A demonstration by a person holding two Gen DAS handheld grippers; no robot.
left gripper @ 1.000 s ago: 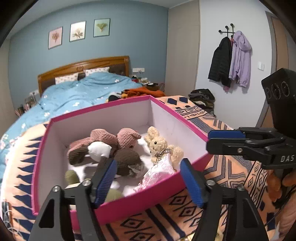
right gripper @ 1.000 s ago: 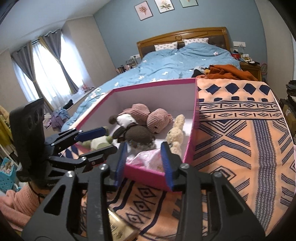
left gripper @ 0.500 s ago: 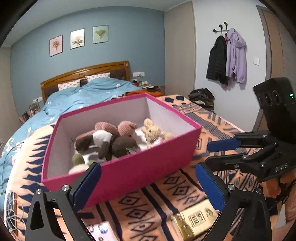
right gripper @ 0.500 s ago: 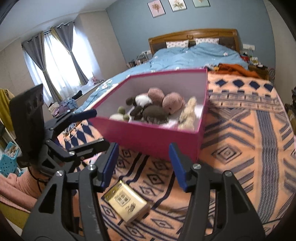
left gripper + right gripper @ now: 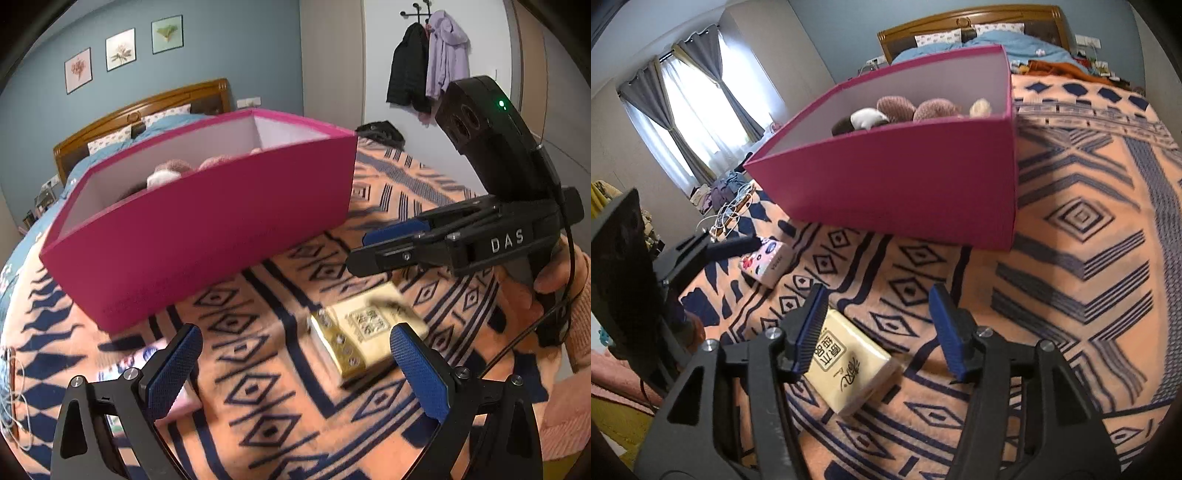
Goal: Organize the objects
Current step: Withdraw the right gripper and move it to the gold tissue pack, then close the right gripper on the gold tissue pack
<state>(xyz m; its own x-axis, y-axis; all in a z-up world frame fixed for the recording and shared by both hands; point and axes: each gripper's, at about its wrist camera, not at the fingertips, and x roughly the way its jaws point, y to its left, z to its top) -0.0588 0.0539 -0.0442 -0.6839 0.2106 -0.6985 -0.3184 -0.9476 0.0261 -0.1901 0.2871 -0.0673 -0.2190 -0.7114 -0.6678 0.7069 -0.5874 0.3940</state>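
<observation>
Yellow tissue pack on the patterned blanket, both grippers spread and empty.

Yellow tissue pack point(image 5: 849, 363) lies flat on the orange blanket point(image 5: 1071, 258), just in front of the pink box point(image 5: 905, 177); bare blanket stretches to its right. Right gripper point(image 5: 879, 328) hangs above it, fingers spread, one blue pad covering its left corner. Left gripper point(image 5: 295, 369) also stands spread, holding nothing. Plush toys point(image 5: 897, 110) show only their tops above the box rim. A floral tissue pack point(image 5: 764, 262) lies left, half hidden.

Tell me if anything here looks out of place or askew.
Two tissue packs lie loose on the blanket outside the pink box: a yellow pack at a slant, and a floral pack further left. The soft toys sit inside the box.
</observation>
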